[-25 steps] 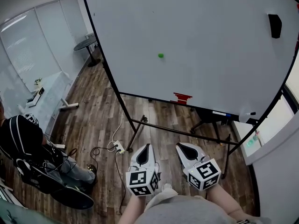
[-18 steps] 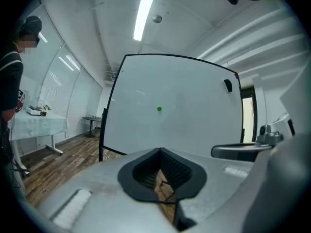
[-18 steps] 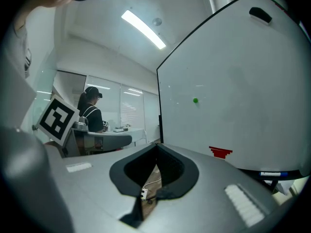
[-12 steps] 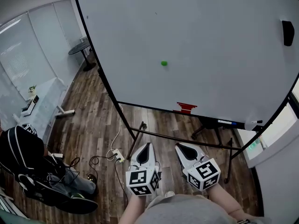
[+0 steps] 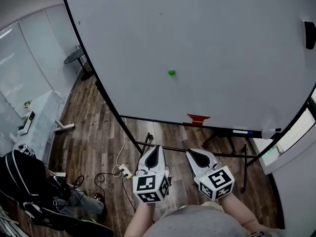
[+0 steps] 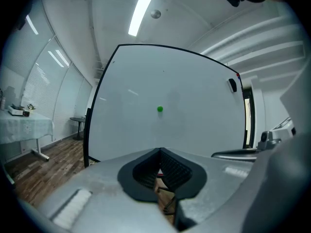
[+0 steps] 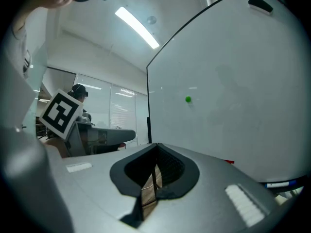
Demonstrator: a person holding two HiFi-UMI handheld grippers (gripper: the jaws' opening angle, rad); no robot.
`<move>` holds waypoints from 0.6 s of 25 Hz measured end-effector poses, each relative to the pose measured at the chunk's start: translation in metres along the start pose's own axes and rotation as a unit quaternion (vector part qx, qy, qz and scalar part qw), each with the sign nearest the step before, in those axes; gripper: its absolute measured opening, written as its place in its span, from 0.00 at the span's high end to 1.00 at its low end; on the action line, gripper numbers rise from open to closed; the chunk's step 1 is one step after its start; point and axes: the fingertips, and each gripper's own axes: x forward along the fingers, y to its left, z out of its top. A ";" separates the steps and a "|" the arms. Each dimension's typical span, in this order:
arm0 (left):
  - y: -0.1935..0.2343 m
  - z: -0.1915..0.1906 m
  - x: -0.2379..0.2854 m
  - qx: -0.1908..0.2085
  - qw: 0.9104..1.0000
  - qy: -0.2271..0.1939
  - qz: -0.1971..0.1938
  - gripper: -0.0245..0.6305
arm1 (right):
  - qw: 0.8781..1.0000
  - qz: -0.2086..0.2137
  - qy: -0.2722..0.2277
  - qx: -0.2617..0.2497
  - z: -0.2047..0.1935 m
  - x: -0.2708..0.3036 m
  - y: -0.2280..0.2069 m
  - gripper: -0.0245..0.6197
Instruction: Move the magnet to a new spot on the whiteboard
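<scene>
The magnet [image 5: 171, 73], a green dot stuck mid-whiteboard [image 5: 237, 58], looms nearer than a second ago, but the left gripper [image 5: 153, 150] and right gripper [image 5: 193, 155] remain well short of it, jaws closed and empty.

Upright whiteboard [image 5: 222, 43] bears green magnet [image 5: 171, 73], black eraser [image 5: 310, 34]

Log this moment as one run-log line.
left gripper: shut, empty | right gripper: shut, empty | green magnet: on whiteboard, untouched
</scene>
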 end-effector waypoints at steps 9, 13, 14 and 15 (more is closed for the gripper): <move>-0.003 0.046 0.052 0.019 0.999 -0.029 -0.031 0.96 | 1.000 -0.013 0.013 0.002 -0.004 0.013 -0.016 0.98; -0.008 0.067 0.077 0.025 0.998 -0.036 -0.043 0.96 | 1.000 -0.013 0.018 0.002 -0.008 0.020 -0.026 0.98; -0.008 0.072 0.084 0.027 0.998 -0.039 -0.044 0.96 | 1.000 -0.012 0.018 0.002 -0.008 0.024 -0.030 0.98; -0.008 0.076 0.092 0.029 0.998 -0.041 -0.043 0.96 | 1.000 -0.011 0.018 0.001 -0.008 0.028 -0.034 0.98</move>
